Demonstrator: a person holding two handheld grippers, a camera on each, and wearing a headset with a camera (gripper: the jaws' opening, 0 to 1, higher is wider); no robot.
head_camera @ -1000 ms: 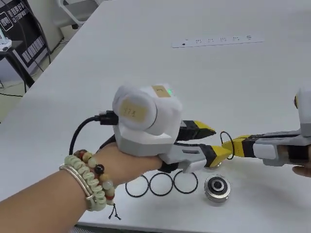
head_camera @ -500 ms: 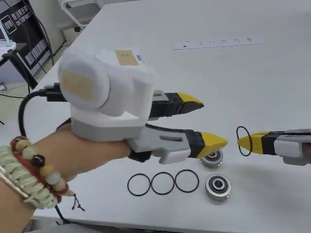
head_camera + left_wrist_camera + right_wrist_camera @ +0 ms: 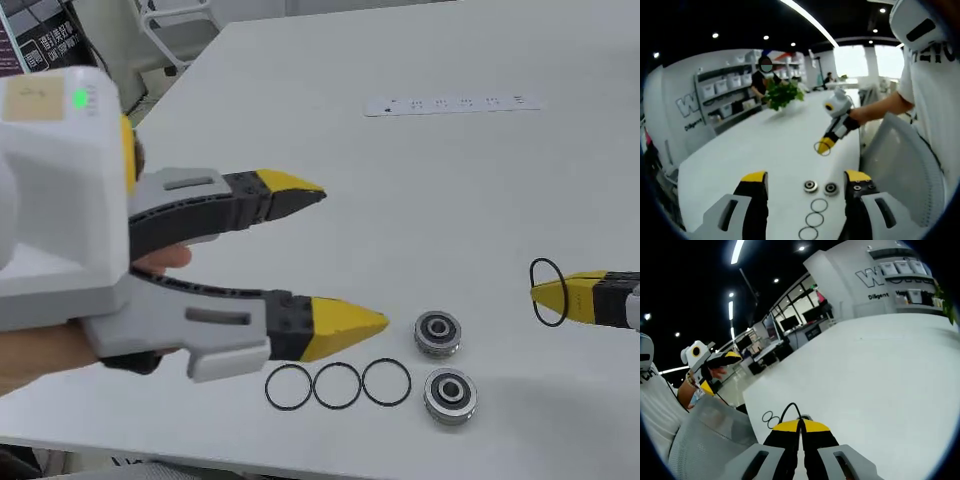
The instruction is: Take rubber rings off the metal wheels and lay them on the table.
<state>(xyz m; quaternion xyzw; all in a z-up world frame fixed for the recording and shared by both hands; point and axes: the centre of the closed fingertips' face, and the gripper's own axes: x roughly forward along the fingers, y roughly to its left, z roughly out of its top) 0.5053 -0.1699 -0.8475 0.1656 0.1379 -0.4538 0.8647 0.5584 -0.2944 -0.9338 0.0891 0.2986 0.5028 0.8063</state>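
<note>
Well ahead of me a white power strip [image 3: 452, 103] lies flat, its sockets in a row. Off to my left stand a white chair [image 3: 178, 22] and a black sign [image 3: 45, 45] with white print. Down the room, a leafy plant [image 3: 783, 94] stands in front of a person [image 3: 761, 80], who is by wall shelves [image 3: 722, 95] lined with white bins [image 3: 735, 80]. Large letters [image 3: 687, 106] mark the wall beside those shelves. Bright windows [image 3: 860, 59] close the far end, a strip light [image 3: 807, 19] runs overhead, and a grey mesh chair [image 3: 900, 160] sits at my side.
</note>
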